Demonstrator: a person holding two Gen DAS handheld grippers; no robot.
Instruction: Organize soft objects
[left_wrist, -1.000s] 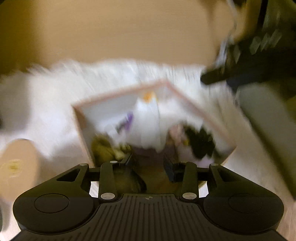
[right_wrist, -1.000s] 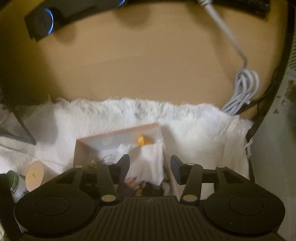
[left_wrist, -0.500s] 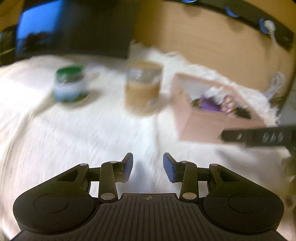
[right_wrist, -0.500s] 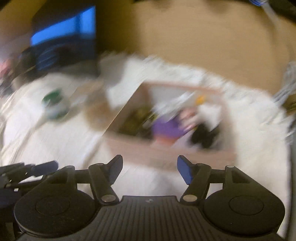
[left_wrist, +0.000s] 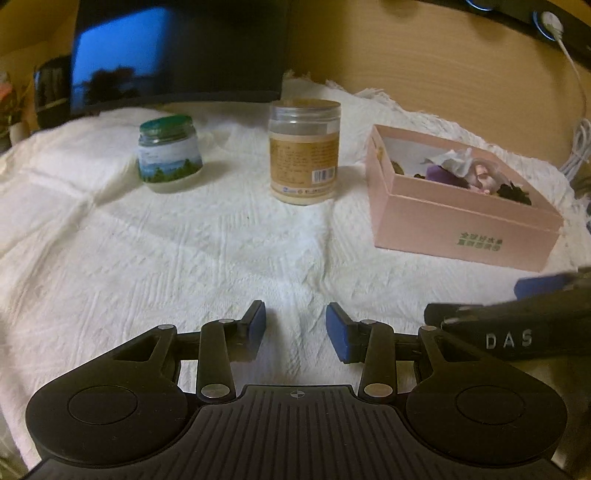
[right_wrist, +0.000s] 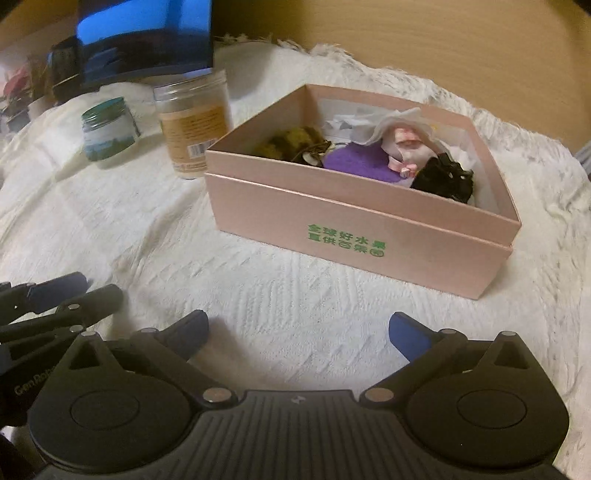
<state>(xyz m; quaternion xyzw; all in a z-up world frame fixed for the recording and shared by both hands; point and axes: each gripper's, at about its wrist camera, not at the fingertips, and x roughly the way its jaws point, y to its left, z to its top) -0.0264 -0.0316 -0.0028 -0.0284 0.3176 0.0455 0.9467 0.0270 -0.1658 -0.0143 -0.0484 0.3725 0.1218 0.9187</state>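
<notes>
A pink cardboard box (right_wrist: 351, 225) with green print stands on the white cloth; it also shows at the right of the left wrist view (left_wrist: 461, 225). Inside lie several soft items: a purple one (right_wrist: 354, 162), a black one (right_wrist: 443, 177), an olive-yellow one (right_wrist: 291, 142), a pink doll-like one (right_wrist: 406, 146) and white tissue (right_wrist: 391, 122). My right gripper (right_wrist: 299, 332) is open and empty, low over the cloth in front of the box. My left gripper (left_wrist: 295, 325) is open and empty, over the cloth to the left of the box.
A tan-labelled jar (left_wrist: 303, 151) and a green-lidded jar (left_wrist: 169, 153) stand on the white cloth (left_wrist: 184, 258) left of the box. A dark screen (left_wrist: 177, 51) stands behind them. A wooden wall (right_wrist: 443, 44) and white cables (left_wrist: 580, 140) lie beyond the cloth's fringe.
Both grippers have pulled back and down from above the box to low over the cloth in front of it. The right jaws have opened wider.
</notes>
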